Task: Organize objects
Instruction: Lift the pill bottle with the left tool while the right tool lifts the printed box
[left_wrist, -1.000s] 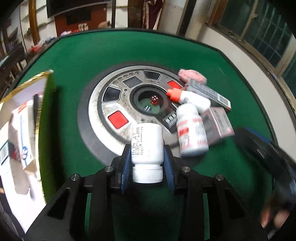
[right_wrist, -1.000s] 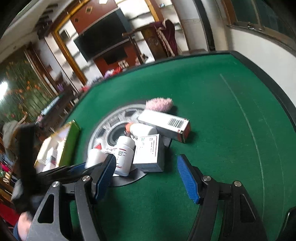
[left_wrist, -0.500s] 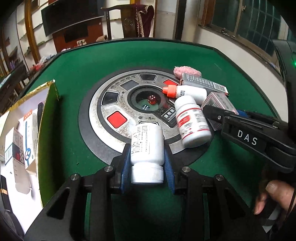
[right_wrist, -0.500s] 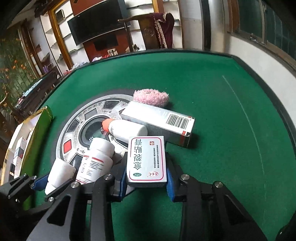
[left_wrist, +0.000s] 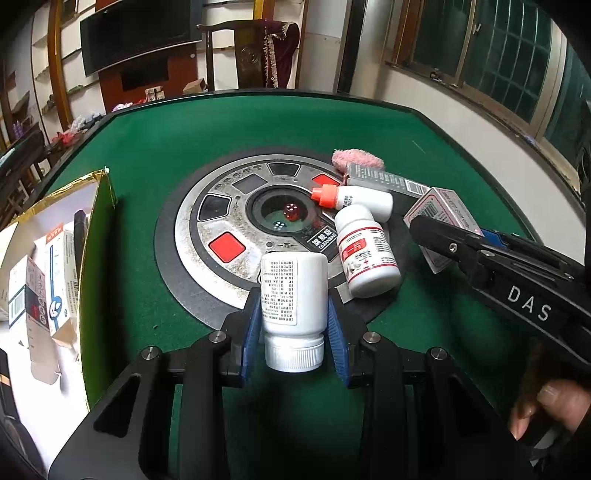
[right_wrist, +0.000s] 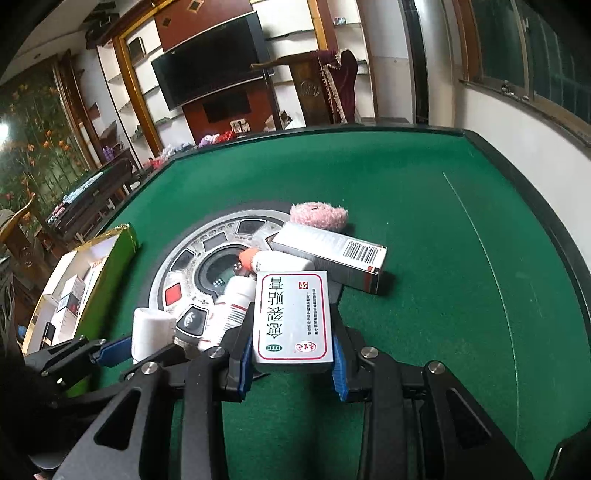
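My left gripper is shut on a white pill bottle, cap toward the camera, held over the near edge of the round metal dial. My right gripper is shut on a silver medicine box with red lettering; it also shows in the left wrist view. On the dial's right side lie a white bottle with a red label, an orange-capped dropper bottle, a long silver box with a barcode and a pink fuzzy pad.
A green and gold open box with several medicine cartons inside stands at the table's left. The green felt table has a dark raised rim. Two dice sit under the dial's centre dome. A hand holds the right gripper's handle.
The right gripper came in from the right, closed on the silver medicine box and lifted its near end. The left gripper kept hold of the white bottle, nearly still.
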